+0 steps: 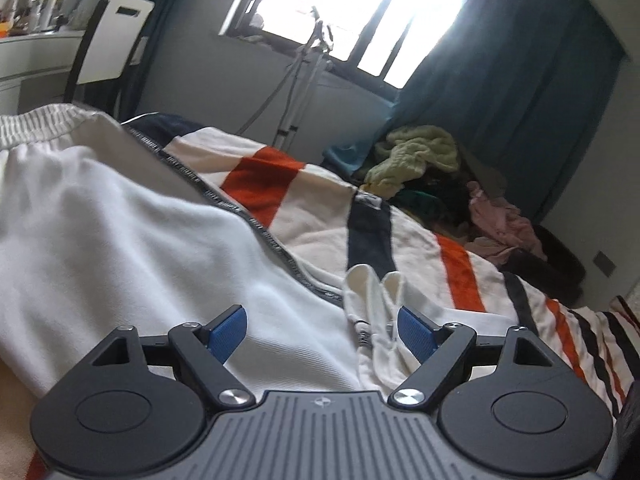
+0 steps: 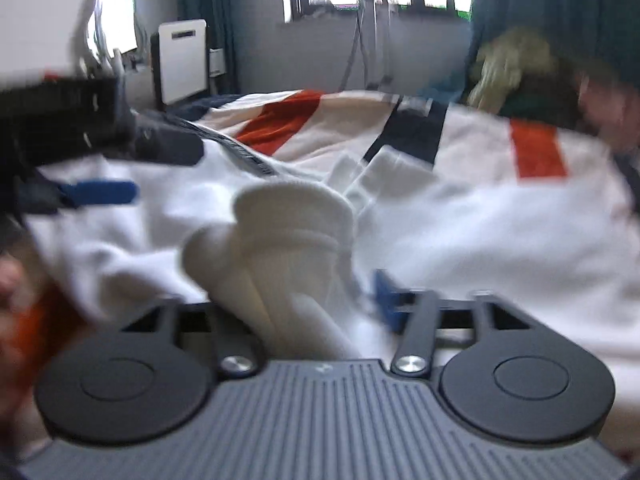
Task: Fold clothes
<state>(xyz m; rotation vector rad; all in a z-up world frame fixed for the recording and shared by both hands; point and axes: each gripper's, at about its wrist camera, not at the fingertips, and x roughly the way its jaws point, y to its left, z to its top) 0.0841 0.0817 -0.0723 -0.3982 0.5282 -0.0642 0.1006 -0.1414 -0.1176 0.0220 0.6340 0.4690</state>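
White garment [image 1: 132,240] lies spread on the bed over a striped blanket [image 1: 280,184] w/ orange and navy bars. Left gripper [image 1: 322,330] has its jaws spread wide — nothing pinched, white fabric and a drawstring [image 1: 380,292] beneath them. Right gripper [image 2: 316,292] – view blurred – jaws apart, a bunched white cuff [image 2: 288,224] standing up between them, not pressed. Beyond the blanket: heap of clothes [image 1: 416,156] by the teal curtain [image 1: 520,100], a white chair [image 1: 116,36] and a tripod stand [image 1: 304,80] under the window.
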